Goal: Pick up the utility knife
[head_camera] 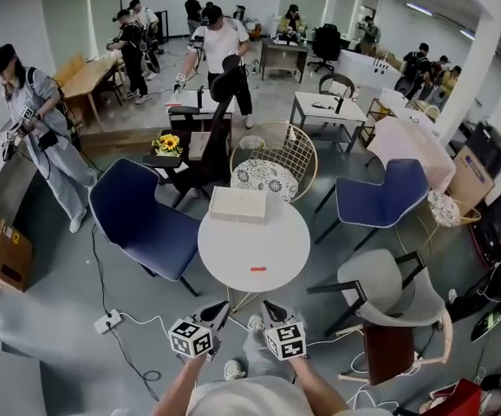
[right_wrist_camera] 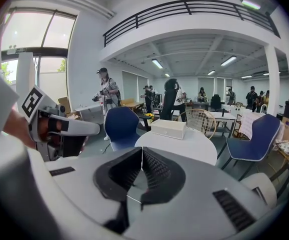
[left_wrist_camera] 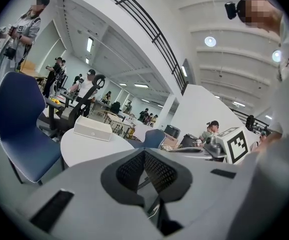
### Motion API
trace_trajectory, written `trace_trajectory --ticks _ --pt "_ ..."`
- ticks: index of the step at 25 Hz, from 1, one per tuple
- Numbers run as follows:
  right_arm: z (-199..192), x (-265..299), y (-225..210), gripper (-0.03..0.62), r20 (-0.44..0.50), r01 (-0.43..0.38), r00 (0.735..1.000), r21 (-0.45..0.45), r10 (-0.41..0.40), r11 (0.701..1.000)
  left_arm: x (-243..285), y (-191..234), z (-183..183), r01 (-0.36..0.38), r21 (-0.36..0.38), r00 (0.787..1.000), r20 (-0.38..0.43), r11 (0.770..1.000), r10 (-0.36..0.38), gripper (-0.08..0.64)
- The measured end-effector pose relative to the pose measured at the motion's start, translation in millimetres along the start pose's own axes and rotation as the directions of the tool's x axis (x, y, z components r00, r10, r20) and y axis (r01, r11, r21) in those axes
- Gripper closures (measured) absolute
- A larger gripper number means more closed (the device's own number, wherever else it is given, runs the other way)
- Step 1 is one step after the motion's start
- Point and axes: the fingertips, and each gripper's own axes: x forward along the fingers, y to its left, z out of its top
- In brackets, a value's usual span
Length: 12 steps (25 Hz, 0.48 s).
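The utility knife, a small red sliver, lies flat on the round white tabletop. It is ahead of both claws, a little nearer the right claw than the left claw, and neither touches it. Both claws are pinched together and empty. If one comes in like that, its closed tips would likely shove the thin knife away across the smooth top rather than straddle it. The white box sits well beyond the knife and should not get in the way.

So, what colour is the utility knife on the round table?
The utility knife is red, best seen in the head view, on the white round table.
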Motion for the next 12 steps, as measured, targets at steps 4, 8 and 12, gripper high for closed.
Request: trace_trajectory --ticks 4,8,12 --pt "5.3 7.3 -5.8 0.575 0.011 -0.004 1.000 -0.004 0.004 1.000 6.0 5.4 6.8 -0.008 0.007 1.000 0.011 1.000 0.008 0.548" --pt "8.3 15.0 -14.0 0.575 0.015 -0.005 1.000 0.002 0.005 1.000 16.4 10.5 9.8 -0.009 0.011 1.000 0.008 1.000 0.009 0.548" --pt "13.1 23.5 -27.6 0.575 0.012 -0.006 1.000 0.010 0.005 1.000 32.2 13.7 17.2 -0.007 0.017 1.000 0.001 1.000 0.007 0.548"
